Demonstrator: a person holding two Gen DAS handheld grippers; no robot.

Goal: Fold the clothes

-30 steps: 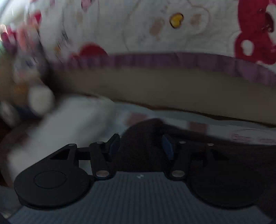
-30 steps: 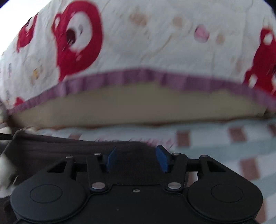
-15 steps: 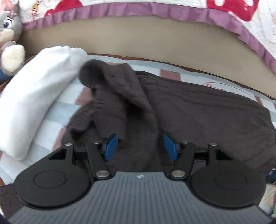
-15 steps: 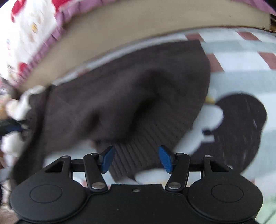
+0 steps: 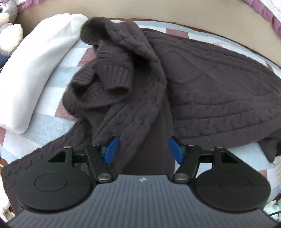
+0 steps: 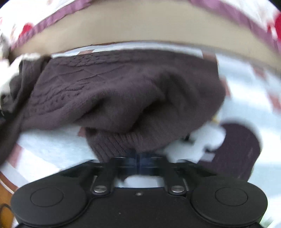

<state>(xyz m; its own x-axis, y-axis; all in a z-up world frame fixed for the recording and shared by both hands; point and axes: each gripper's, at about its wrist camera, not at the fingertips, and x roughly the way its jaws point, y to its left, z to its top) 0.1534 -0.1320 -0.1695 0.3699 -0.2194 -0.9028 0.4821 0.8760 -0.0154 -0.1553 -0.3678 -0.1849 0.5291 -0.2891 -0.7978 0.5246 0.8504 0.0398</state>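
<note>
— Where's the sweater (image 5: 202,84)?

— Spread over the checked bed sheet (image 5: 52,91), dark brown cable knit, its far edge close to the tan headboard (image 5: 158,12). One sleeve is bunched and folded back on itself, cuff up, just beside a white rolled blanket (image 5: 31,70) at the left edge of the bed

— The left tongs (image 5: 143,149)?

— Jaws apart and opening, blue pads (image 5: 110,149) either side of a ridge of knit, not pressing it

— And the right tongs (image 6: 138,162)?

— Blurred, but the pads have come together at the ribbed hem (image 6: 119,142); whether they pinch the hem or meet just short of it I cannot tell

— Anything else there?

— A plush toy (image 5: 8,26) at the far left corner, and a printed quilt (image 6: 52,14) with a purple border above the headboard
</note>
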